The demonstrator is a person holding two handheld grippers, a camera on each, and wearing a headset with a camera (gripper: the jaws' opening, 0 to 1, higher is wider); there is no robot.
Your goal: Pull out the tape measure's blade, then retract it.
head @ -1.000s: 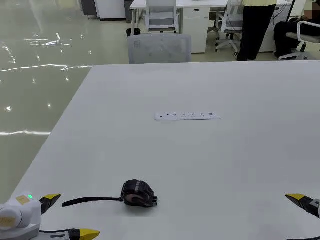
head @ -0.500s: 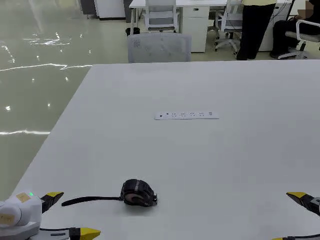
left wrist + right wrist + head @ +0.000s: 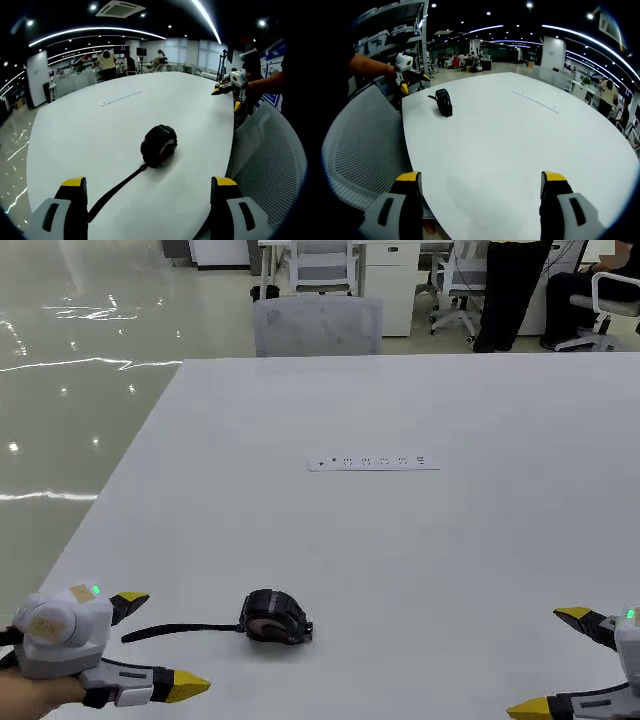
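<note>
On white table [image 3: 420,540], rounded black tape measure [image 3: 273,616], left tongs [image 3: 162,640] agape, right tongs [image 3: 548,661] agape

You stand at a broad white bench [image 3: 450,540] with a white power strip [image 3: 372,462] lying flat near its middle. A grey chair [image 3: 317,326] is pushed up to its far edge. On your left the glossy pale floor [image 3: 70,390] mirrors the lights. Beyond are white desks [image 3: 385,280], with a person [image 3: 510,290] standing among them. Long light strips [image 3: 100,31] curve across the dark ceiling. A grey mesh chair [image 3: 270,160] sits at the bench's near edge.
</note>
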